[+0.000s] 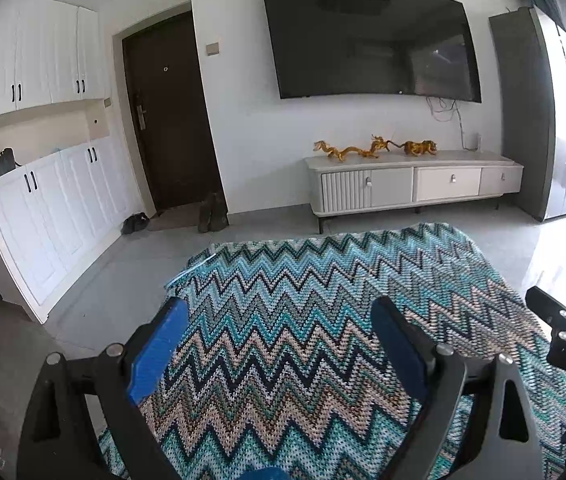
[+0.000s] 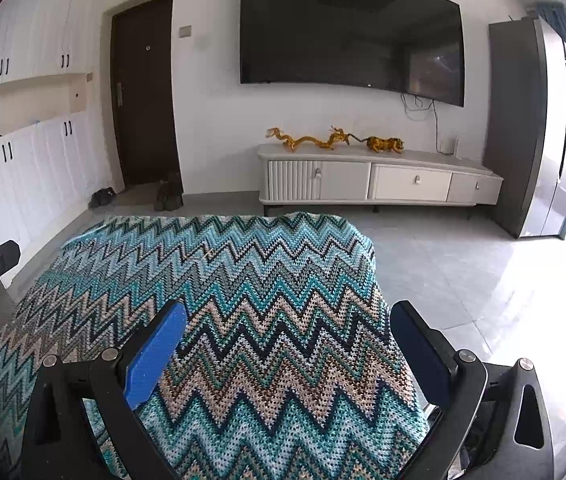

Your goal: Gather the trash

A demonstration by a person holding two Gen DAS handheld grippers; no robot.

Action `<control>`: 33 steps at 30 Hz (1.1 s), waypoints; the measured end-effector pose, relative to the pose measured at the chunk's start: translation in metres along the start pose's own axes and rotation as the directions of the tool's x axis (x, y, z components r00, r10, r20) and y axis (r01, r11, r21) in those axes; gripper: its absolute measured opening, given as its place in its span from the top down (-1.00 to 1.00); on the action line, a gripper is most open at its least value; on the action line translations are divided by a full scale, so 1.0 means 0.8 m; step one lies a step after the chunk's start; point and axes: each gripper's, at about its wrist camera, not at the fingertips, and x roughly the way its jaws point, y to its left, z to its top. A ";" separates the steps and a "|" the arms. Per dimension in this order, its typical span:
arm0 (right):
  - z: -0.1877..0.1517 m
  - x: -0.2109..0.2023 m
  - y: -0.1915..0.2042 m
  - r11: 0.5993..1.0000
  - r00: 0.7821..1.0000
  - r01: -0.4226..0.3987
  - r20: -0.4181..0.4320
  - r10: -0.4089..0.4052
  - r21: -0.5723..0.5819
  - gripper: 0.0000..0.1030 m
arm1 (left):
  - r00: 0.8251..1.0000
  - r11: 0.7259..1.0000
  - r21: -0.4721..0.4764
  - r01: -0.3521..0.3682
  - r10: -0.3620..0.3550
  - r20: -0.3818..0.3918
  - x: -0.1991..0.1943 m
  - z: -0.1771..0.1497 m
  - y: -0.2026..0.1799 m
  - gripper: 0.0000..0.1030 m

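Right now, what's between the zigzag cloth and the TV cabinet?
Bare grey floor tiles separate the zigzag cloth from the TV cabinet, clearest in the right wrist view.

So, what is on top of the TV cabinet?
On the cabinet stand two golden figurines: a dragon and a tiger-like animal. A small white device stands near its right end, with cables from the TV. The drawers are shut, so their contents are hidden.

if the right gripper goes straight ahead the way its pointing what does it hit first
Probably the zigzag blanket: the open right gripper points slightly down across it. Depth is unclear; beyond it stands the TV cabinet.
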 end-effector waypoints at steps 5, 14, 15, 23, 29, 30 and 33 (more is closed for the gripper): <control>0.008 -0.041 0.003 1.000 0.999 0.003 0.046 -0.003 -0.012 -0.98 | 0.999 1.000 -0.009 0.015 -0.014 0.035 -0.034 0.004 0.004 -0.81; 0.019 -0.113 0.013 0.999 0.991 -0.002 0.136 0.007 -0.032 -0.99 | 0.995 0.999 -0.042 0.024 -0.020 0.096 -0.095 0.009 0.014 -0.81; 0.019 -0.122 0.016 0.999 0.989 -0.005 0.145 0.010 -0.037 -0.99 | 0.995 0.999 -0.048 0.025 -0.020 0.102 -0.102 0.009 0.016 -0.81; 0.013 -0.163 0.028 0.999 0.983 -0.016 0.183 0.024 -0.048 -0.99 | 0.991 0.997 -0.072 0.023 -0.013 0.130 -0.135 0.004 0.029 -0.81; 0.007 -0.188 0.035 0.998 0.978 -0.018 0.207 0.030 -0.062 -0.99 | 0.989 0.995 -0.095 0.026 -0.012 0.146 -0.155 -0.003 0.039 -0.81; 0.006 -0.191 0.035 0.998 0.977 -0.018 0.210 0.031 -0.063 -0.99 | 0.989 0.995 -0.097 0.026 -0.011 0.149 -0.158 -0.003 0.040 -0.81; 0.006 -0.200 0.037 0.998 0.975 -0.019 0.221 0.033 -0.066 -0.99 | 0.987 0.995 -0.102 0.024 -0.007 0.159 -0.165 -0.003 0.043 -0.81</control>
